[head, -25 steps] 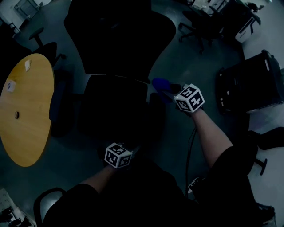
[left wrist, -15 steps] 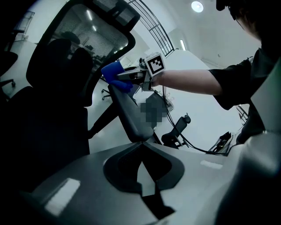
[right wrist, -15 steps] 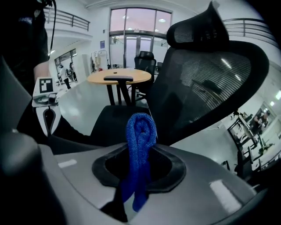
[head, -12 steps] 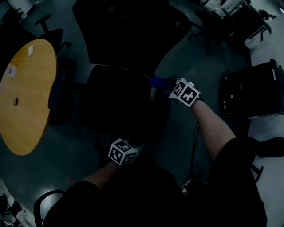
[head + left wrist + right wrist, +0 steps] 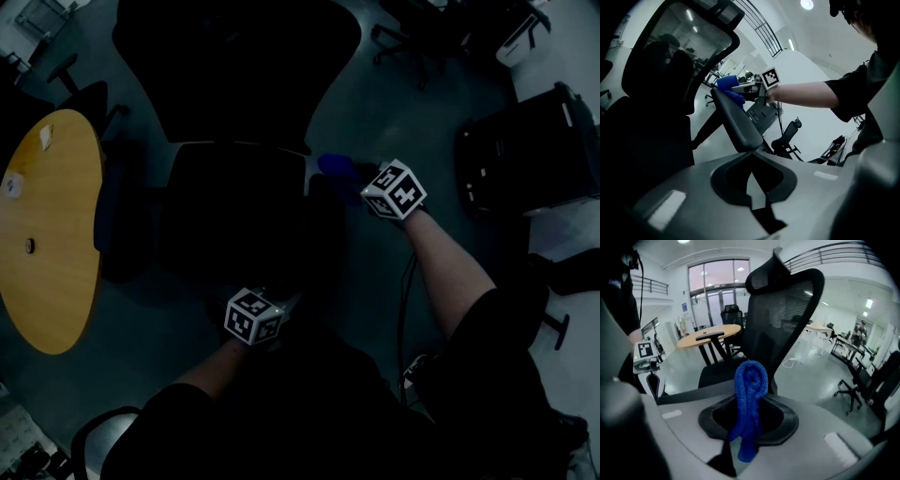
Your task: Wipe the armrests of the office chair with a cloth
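A black office chair [image 5: 234,211] stands in front of me, its mesh back [image 5: 787,310] at the far side. My right gripper [image 5: 747,427] is shut on a blue cloth [image 5: 751,380]. In the head view the blue cloth [image 5: 336,167] rests at the far end of the chair's right armrest [image 5: 323,202], just ahead of my right gripper [image 5: 370,187]. The left gripper view looks along that armrest [image 5: 738,122] to the cloth [image 5: 729,89]. My left gripper [image 5: 251,317] hovers low at the seat's front edge, its jaws together with nothing in them.
A round yellow table [image 5: 47,234] stands to the left of the chair. A black case [image 5: 525,169] sits on the floor at the right, and more office chairs [image 5: 422,37] are behind. A cable [image 5: 405,300] runs under my right arm.
The right gripper and cloth have shifted slightly at the armrest's far end while the head view swayed. The left gripper has stayed near the seat's front.
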The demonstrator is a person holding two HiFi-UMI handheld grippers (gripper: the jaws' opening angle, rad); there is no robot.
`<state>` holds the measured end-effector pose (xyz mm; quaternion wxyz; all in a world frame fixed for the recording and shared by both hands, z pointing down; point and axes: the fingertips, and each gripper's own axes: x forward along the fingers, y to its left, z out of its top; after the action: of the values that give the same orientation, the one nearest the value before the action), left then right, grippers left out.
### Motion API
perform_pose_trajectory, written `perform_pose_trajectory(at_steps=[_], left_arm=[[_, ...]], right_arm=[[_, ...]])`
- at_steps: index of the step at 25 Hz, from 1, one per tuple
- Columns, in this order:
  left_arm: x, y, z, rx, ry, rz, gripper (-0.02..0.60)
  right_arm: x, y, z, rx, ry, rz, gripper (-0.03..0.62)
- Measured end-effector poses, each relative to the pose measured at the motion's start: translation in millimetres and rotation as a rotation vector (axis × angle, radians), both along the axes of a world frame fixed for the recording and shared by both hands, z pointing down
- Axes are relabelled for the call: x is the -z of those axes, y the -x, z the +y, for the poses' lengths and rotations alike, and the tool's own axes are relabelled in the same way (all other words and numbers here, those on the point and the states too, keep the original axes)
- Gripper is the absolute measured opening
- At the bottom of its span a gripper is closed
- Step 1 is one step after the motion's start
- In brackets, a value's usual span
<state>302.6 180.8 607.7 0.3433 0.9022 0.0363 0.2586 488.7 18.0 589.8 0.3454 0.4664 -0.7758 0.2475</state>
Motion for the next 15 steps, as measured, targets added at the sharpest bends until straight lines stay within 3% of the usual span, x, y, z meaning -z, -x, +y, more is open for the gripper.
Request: perform_pose_trajectory(at_steps=[3,6,15], left_arm=[[-1.2,0.3,0.3,-0.021,-0.002,0.001,0.014],[-0.8,-0.6,1.8,-0.047,0.007,0.007,0.014],[-1.5,1.4,2.1,-0.128,0.006,0.012,0.014]], right_arm=[[2.2,-4.7,19.0,-0.198,-0.037,-0.151,0.103],[2.3,-3.3,41.2,-0.324,-0.071,-0.238,0.103],[-3.4,36.0,115.5,-0.38,-0.034,-0.256,0.103]])
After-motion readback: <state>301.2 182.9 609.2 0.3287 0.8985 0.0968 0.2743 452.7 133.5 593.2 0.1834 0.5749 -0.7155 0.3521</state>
